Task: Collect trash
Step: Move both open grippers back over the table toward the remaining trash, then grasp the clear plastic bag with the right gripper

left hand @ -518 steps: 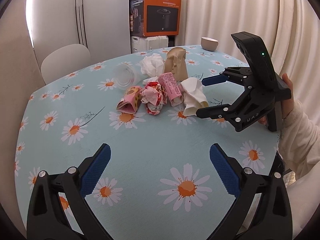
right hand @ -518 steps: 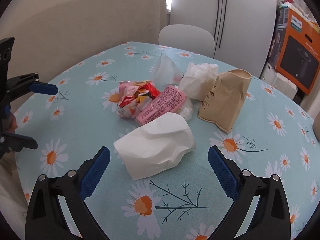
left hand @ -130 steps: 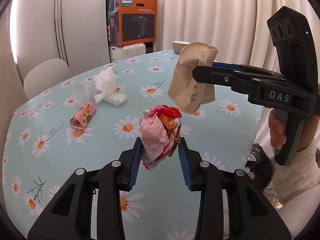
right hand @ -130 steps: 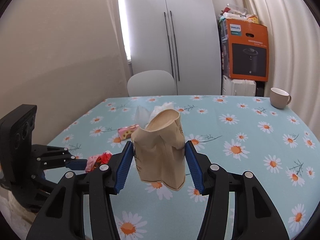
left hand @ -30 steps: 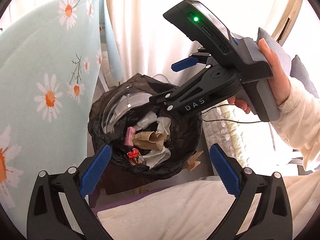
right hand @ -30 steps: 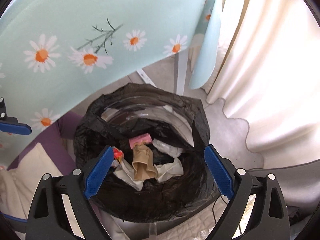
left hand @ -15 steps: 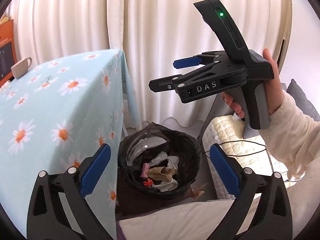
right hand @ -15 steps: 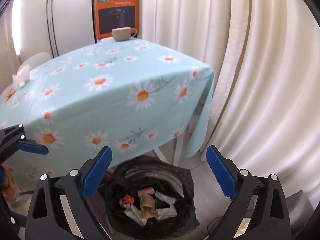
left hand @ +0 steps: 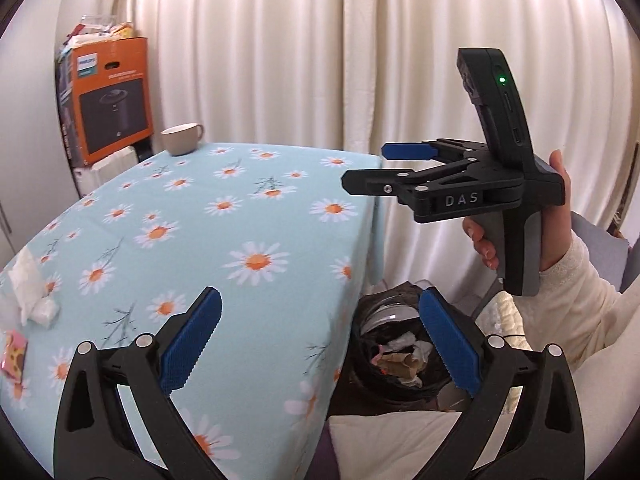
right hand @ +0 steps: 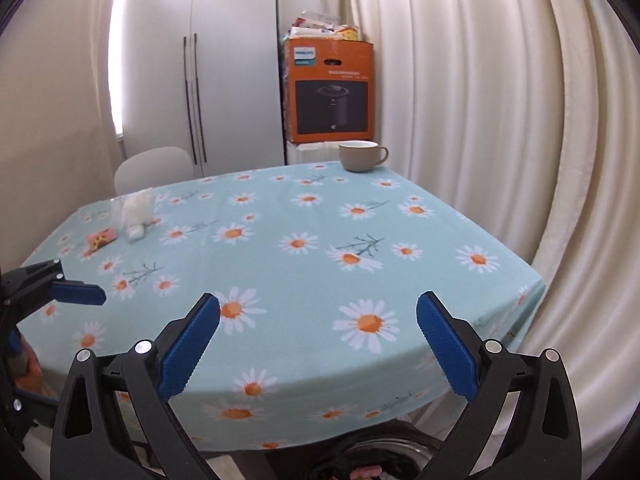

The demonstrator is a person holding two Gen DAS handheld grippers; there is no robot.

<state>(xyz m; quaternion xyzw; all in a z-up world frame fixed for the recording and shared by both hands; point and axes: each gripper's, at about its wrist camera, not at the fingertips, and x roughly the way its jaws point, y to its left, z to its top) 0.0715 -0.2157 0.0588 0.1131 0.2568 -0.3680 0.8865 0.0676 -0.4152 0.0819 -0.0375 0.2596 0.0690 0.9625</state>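
My left gripper point(left hand: 320, 344) is open and empty, held above the table's corner and the bin. The bin point(left hand: 362, 364), lined with a black bag, stands on the floor beside the table and holds a brown paper bag point(left hand: 400, 360), white tissues and wrappers. My right gripper point(right hand: 318, 348) hovers over the near table edge, its jaws opening with nothing between them; in the left wrist view this right gripper point(left hand: 372, 166) is in a hand at the upper right. On the table's far left lie a white tissue wad point(right hand: 134, 210) and a pink wrapper point(right hand: 102, 238).
A flowered cloth covers the table point(right hand: 320, 240). A beige cup point(right hand: 360, 155) stands at its far corner, with an orange box point(right hand: 332, 92) behind it. A white chair point(right hand: 154, 168) is at the far side. Curtains hang along the right. A cushion point(left hand: 400, 440) lies under the left gripper.
Both grippers have risen from over the bin and tilted up toward the table. The bin has dropped to the bottom of both views, and the tabletop now fills them.
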